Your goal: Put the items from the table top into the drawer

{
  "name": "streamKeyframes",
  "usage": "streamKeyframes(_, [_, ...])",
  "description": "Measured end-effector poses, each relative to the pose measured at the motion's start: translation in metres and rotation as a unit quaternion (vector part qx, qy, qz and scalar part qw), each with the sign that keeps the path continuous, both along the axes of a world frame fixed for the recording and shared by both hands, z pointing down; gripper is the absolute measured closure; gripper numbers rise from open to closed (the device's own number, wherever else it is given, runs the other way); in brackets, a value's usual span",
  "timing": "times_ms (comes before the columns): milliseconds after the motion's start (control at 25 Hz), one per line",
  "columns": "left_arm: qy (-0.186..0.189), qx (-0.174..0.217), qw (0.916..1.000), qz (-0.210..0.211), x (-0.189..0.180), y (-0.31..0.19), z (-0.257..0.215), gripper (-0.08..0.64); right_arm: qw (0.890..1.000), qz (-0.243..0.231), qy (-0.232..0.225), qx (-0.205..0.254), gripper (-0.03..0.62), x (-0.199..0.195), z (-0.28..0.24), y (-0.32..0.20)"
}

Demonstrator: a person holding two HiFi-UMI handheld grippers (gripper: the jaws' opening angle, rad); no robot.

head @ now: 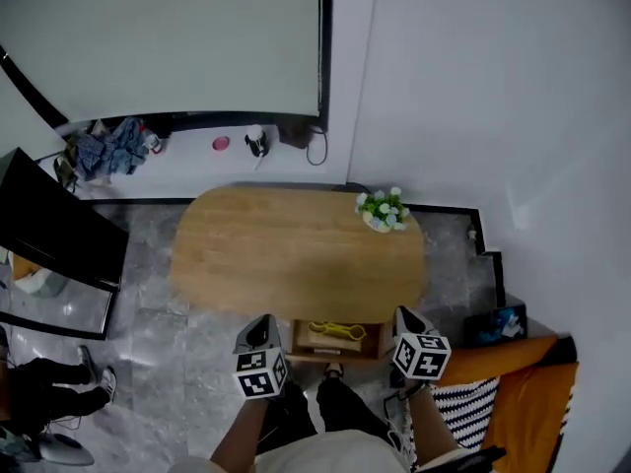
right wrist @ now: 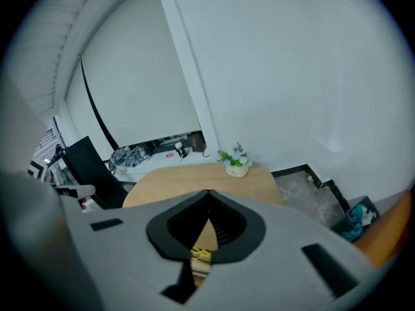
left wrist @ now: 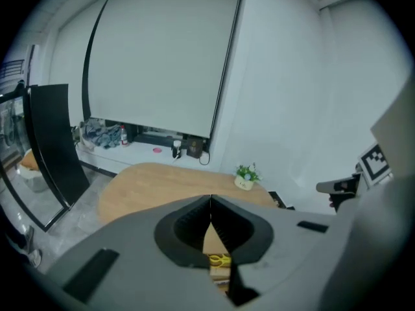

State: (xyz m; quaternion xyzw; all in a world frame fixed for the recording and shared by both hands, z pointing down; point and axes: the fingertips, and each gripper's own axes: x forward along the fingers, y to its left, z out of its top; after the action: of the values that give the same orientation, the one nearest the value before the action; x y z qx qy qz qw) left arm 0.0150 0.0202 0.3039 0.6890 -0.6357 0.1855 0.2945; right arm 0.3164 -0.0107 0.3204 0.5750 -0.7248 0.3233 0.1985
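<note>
Drawer [head: 297, 341] stands open below the table [head: 286, 254], yellow item [head: 336, 331] inside. Left gripper [left wrist: 210, 203] and right gripper [right wrist: 209, 196] are clenched, empty; likely next, push its front squarely, evenly.

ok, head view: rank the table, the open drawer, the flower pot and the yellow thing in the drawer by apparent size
1. table
2. drawer
3. flower pot
4. yellow thing
The last two are close: the yellow thing looks longer but thinner, so that order is unsure.
</note>
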Motion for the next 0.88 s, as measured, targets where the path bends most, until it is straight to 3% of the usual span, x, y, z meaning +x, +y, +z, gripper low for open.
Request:
streamKeyframes(160, [-0.009, 0.057, 0.9979, 0.030, 0.001, -0.017, -0.065, 0.552, 0.996, 0.057, -0.005, 0.061, 0.598, 0.032, -0.073, 0.002])
streamKeyframes(280, [-0.012, 0.106, 0.9929, 0.052, 0.001, -0.036, -0.115, 0.552, 0.990, 0.088, 0.016, 0.109, 0.598, 0.051, -0.126, 0.000])
streamKeyframes(480, [-0.027, 0.168, 0.9811, 0.092, 0.003, -0.054, -0.169, 0.551, 0.981, 0.127, 0.055, 0.136, 0.598, 0.068, -0.165, 0.016])
streamKeyframes(880, [-0.008, 0.187, 0.9765, 0.106, 0.004, -0.069, -0.183, 0.552, 0.973, 0.165, 0.071, 0.142, 0.600, 0.069, -0.185, 0.026])
